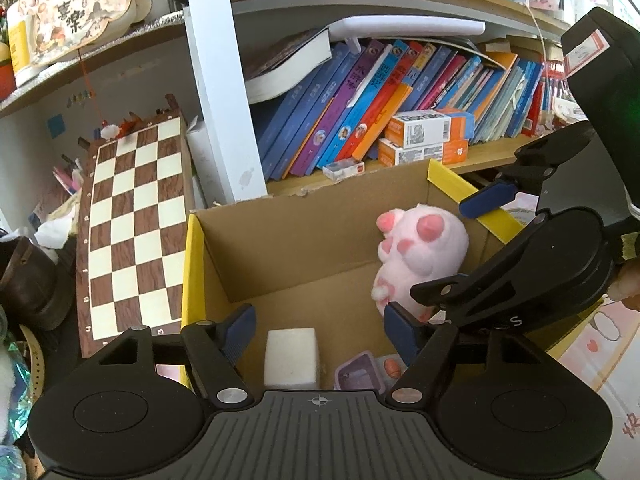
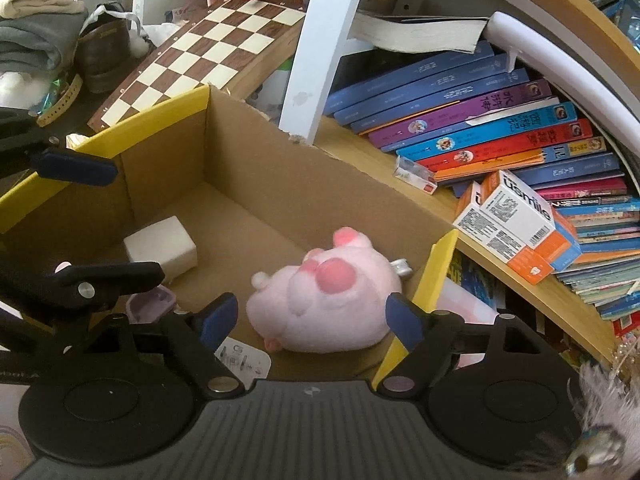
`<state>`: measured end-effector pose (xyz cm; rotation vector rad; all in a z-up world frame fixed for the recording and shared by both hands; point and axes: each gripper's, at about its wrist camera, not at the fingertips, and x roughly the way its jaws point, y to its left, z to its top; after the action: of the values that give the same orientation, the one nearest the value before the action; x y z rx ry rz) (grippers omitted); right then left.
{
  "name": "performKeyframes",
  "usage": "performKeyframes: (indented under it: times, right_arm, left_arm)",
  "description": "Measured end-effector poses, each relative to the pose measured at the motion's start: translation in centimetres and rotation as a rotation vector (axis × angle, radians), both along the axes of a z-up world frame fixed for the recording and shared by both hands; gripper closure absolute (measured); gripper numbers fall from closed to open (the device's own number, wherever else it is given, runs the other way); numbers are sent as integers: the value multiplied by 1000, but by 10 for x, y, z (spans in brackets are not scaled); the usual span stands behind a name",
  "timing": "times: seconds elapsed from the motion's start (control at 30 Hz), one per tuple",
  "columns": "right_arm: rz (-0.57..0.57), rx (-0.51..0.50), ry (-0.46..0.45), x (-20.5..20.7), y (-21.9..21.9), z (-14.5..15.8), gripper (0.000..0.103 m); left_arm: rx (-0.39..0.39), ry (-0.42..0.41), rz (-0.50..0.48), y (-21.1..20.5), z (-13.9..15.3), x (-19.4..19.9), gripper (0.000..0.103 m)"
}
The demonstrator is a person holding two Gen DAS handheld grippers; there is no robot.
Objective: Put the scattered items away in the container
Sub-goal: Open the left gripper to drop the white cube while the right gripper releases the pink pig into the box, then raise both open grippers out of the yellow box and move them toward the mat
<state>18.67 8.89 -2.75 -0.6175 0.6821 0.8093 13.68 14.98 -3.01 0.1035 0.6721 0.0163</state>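
1. Here, cardboard box point(image 1: 280, 240) with yellow-taped rims fills the centre of both views, top open, sitting in front of a bookshelf point(image 1: 400, 176).
2. Pink plush toy point(image 2: 328, 304) lies inside the box, lower centre of the right wrist view, against the right-hand wall; in the left wrist view it sits centre right.
3. White foam block point(image 1: 291, 358) rests on the box floor, bottom centre of the left wrist view, between that gripper's fingers but untouched.
4. Small lilac lidded container point(image 1: 360, 372) is on the box floor just right of the block; a small orange-brown item lies beside it, too small to identify.
5. A white printed card point(image 2: 244, 360) lies on the box floor, lower centre of the right wrist view.
6. Left gripper point(image 1: 320, 336): jaws spread, nothing pinched, hanging over the box.
7. Right gripper point(image 2: 312, 322): jaws spread wide, plush between them; pads do not press on it, it lies on the floor.
8. Chessboard point(image 1: 132, 220) leans upright, left of the box.
9. Books point(image 2: 480, 120) stacked slanted on the shelf, upper right; orange-white cartons point(image 2: 516, 224) in front of them.
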Motion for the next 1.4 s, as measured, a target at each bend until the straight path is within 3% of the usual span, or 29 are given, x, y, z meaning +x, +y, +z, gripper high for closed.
performKeyframes:
  times: [0.4,0.83,1.4]
  right_arm:
    - [-29,50,-30,-26,-24,25,23]
    - [-120,143,-33,-64,-84,53,18]
    - [-226,177,31,-93,-145,43,10]
  left_arm:
    - [22,-46,-9,-11,22,-26,30]
    - [42,-90,-35,-34,44,-62,26]
    - [49,-51,-96,-68,41,-89,25]
